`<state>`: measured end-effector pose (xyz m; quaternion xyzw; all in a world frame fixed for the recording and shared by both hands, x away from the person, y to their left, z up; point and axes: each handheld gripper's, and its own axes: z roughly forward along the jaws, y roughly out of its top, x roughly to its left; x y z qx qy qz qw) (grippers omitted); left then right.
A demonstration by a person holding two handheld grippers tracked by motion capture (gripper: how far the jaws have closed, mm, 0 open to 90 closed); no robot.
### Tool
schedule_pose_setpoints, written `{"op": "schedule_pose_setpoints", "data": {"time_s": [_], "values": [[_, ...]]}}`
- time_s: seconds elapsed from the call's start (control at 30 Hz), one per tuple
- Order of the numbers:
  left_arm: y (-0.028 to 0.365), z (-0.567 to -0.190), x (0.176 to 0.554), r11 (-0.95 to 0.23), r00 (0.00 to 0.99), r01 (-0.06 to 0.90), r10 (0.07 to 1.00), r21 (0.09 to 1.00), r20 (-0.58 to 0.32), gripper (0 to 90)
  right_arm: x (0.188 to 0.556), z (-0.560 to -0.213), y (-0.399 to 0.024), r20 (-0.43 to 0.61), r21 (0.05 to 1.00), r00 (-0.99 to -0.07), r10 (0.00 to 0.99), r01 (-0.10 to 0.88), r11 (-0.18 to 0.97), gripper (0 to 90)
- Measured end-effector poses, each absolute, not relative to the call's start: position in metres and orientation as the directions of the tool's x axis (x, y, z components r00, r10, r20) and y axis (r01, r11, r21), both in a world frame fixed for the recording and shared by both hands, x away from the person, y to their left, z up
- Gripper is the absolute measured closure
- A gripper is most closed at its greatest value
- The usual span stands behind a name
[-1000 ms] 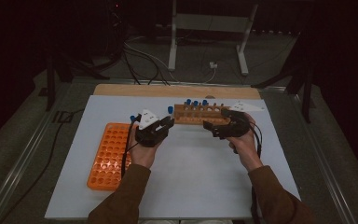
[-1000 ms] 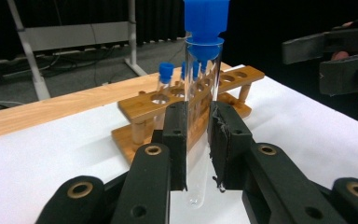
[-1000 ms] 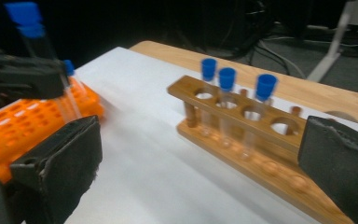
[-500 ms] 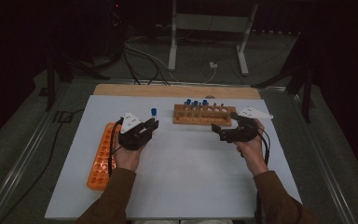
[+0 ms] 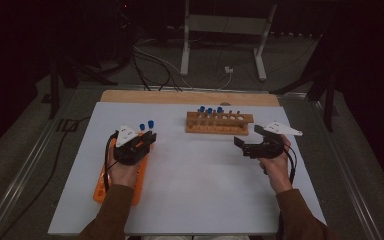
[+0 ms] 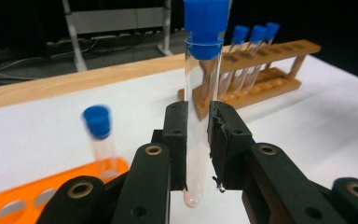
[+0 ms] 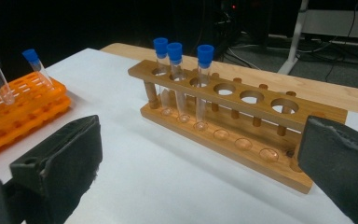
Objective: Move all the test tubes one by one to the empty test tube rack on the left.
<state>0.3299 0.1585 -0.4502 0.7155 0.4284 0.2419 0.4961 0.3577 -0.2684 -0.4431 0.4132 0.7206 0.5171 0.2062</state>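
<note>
- A clear test tube (image 6: 196, 116) with a blue cap was held upright between the closed jaws of the left gripper (image 6: 198, 140), above the far end of the orange rack (image 5: 121, 172) at the table's left.
- A second capped tube (image 6: 100, 140) was seen standing in the orange rack just beside the held one in the left gripper view.
- The right gripper (image 5: 247, 144) was seen with jaws spread wide and nothing between them, near the wooden rack (image 7: 233, 121) but apart from it.
- Three capped tubes and three empty holes in the wooden rack were shown in the right gripper view.
- No writing could be read on any item.
- Bare white table surface (image 5: 200, 185) was left between the two hands and toward the near edge.
</note>
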Motion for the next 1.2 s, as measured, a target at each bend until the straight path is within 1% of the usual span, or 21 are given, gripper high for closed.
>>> {"op": "schedule_pose_setpoints", "data": {"time_s": [0.3, 0.7, 0.87, 1.0, 1.2], "values": [[0.176, -0.459, 0.338, -0.117, 0.447, 0.405, 0.89, 0.907, -0.085, 78.3, 0.352, -0.444, -0.269, 0.151, 0.922, -0.581, 0.8, 0.375, 0.099, 0.0], [0.178, -0.467, 0.357, -0.117, 0.389, 0.424, 0.919, 0.898, -0.063, 78.3, 0.351, -0.446, -0.269, 0.155, 0.922, -0.584, 0.797, 0.375, 0.095, 0.0], [0.178, -0.472, 0.361, -0.137, 0.371, 0.475, 0.927, 0.869, -0.056, 78.4, 0.351, -0.445, -0.271, 0.157, 0.924, -0.587, 0.794, 0.372, 0.092, 0.0], [0.177, -0.476, 0.361, -0.169, 0.376, 0.524, 0.925, 0.834, -0.049, 78.4, 0.35, -0.444, -0.271, 0.155, 0.925, -0.59, 0.793, 0.368, 0.093, 0.0], [0.173, -0.477, 0.362, -0.213, 0.381, 0.568, 0.924, 0.795, -0.025, 78.5, 0.35, -0.444, -0.269, 0.153, 0.925, -0.597, 0.787, 0.366, 0.098, 0.0]]}}
